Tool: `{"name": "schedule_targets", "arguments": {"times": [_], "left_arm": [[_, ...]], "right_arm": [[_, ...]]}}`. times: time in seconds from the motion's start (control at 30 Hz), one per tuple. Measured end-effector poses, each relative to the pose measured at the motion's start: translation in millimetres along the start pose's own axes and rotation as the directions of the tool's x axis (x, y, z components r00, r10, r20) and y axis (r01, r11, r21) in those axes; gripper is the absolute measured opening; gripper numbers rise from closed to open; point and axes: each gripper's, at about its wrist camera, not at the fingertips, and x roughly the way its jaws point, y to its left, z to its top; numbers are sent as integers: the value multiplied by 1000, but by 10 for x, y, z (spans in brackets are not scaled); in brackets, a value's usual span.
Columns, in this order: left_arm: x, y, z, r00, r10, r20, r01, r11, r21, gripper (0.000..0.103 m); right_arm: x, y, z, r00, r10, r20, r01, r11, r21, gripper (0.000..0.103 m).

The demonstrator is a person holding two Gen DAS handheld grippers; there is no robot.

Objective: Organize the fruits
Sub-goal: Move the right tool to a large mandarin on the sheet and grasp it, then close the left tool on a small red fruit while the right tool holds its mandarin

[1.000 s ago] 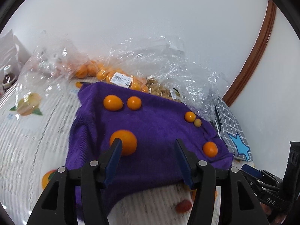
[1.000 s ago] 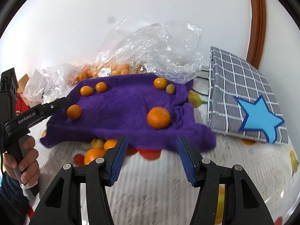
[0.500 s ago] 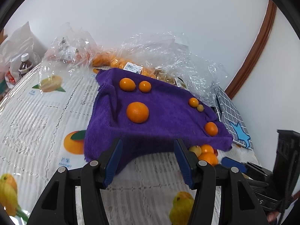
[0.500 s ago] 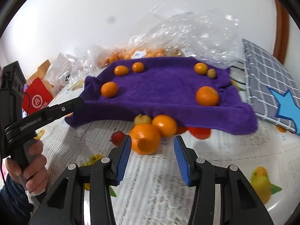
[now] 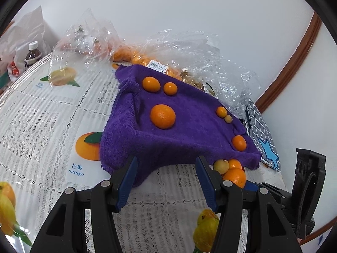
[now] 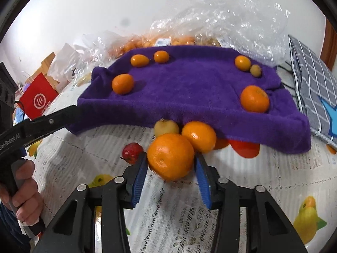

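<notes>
purple towel (image 6: 189, 88): centre of the right wrist view, draped over something raised, six fruits on top. Near edge overhangs the fruit pile; snagging it could roll the top fruits off.
left gripper (image 5: 166, 181): jaws spread, nothing between, hovering at the towel's near edge, lower centre of its own view. Earlier the towel filled more of that view; now the edge and the tablecloth (image 5: 42, 113) show.
right gripper (image 6: 170, 168): jaws closing around the big orange (image 6: 170, 156), lower centre; pads at its sides, firm contact not certain. Second ago they were wider, fruit well ahead.
big orange: on the table, touching second orange (image 6: 199, 136).
risk: round skin could squirt out and knock second orange and the yellow fruit (image 6: 166, 127) away.
</notes>
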Motion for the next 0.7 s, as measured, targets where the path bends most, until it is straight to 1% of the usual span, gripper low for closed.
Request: {"name": "schedule_targets", "arguments": {"times": [0.07,0.17,0.23,0.37,0.53,0.7], "left_arm": [[16,-9,2,1000,-2,-5,2,1000,5,55],[23,-23,-3,1000,-6,-10,7,1000,11,55],[28,-40,-3,1000,-10,-12,11,1000,17,55],[15,-91,-25,999,-29,-18,30,999,37,55],[17,-216,-67,998,-54,-30,57,995,83,55],[56,-325,-100,996,-68,-54,74,990,122,55]], "right_arm": [[-28,-22,-12,1000,8,9,-8,1000,6,42],[-100,-48,-27,999,-3,37,3,1000,5,42],[-167,-70,-43,999,9,51,-9,1000,5,42],[-320,-124,-86,996,10,85,-10,1000,-1,42],[-444,-305,-141,994,-24,105,21,999,30,42],[-488,-522,-230,992,-82,97,75,995,68,42]]}}
